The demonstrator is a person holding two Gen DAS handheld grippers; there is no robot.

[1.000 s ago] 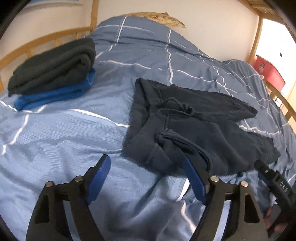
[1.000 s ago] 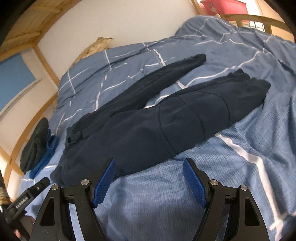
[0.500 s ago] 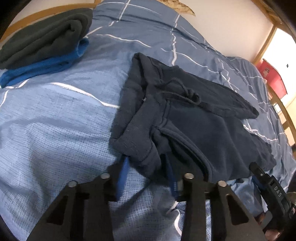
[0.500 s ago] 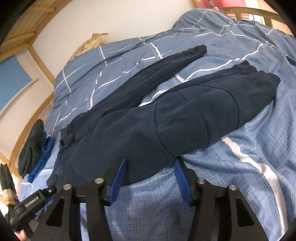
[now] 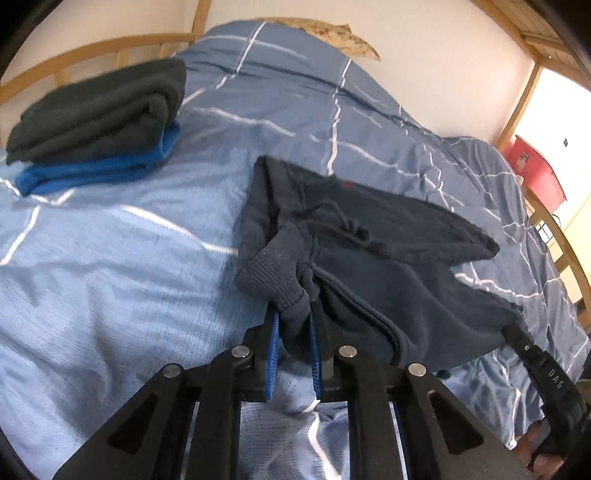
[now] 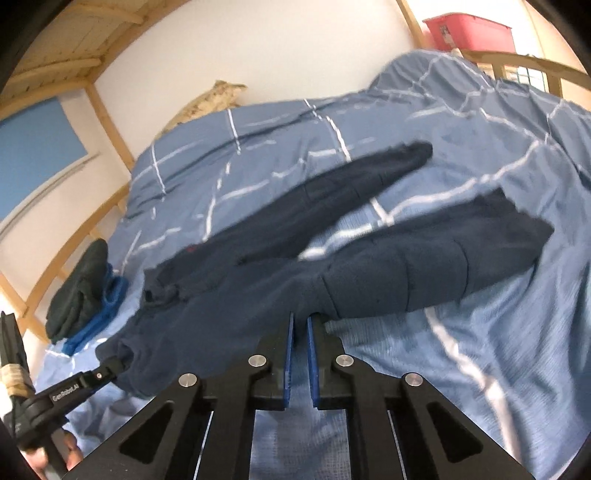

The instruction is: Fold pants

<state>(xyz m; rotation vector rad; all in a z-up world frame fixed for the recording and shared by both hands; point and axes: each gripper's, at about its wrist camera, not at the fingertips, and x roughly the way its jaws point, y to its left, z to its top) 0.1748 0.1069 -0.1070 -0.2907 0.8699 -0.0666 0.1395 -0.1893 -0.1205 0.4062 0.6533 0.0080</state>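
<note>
Dark navy pants (image 5: 369, 240) lie on a blue checked duvet (image 5: 110, 277), legs spread apart toward the far side. My left gripper (image 5: 293, 325) is shut on the near corner of the waistband and lifts it off the bed. My right gripper (image 6: 300, 325) is shut on the near edge of the pants (image 6: 424, 266) around the thigh of the nearer leg, which is raised. The other leg (image 6: 332, 199) stretches away across the duvet. Each gripper shows at the edge of the other's view: the right one (image 5: 532, 365) and the left one (image 6: 92, 380).
A folded dark grey garment (image 5: 99, 110) on a folded blue one (image 5: 110, 170) sits near the wooden bed rail (image 5: 92, 48). A pale pillow (image 5: 332, 33) rests against the wall. A red bin (image 6: 472, 29) stands beyond the far rail.
Both grippers moved in from open, closed on the near edge of the pants and raised it off the duvet.
</note>
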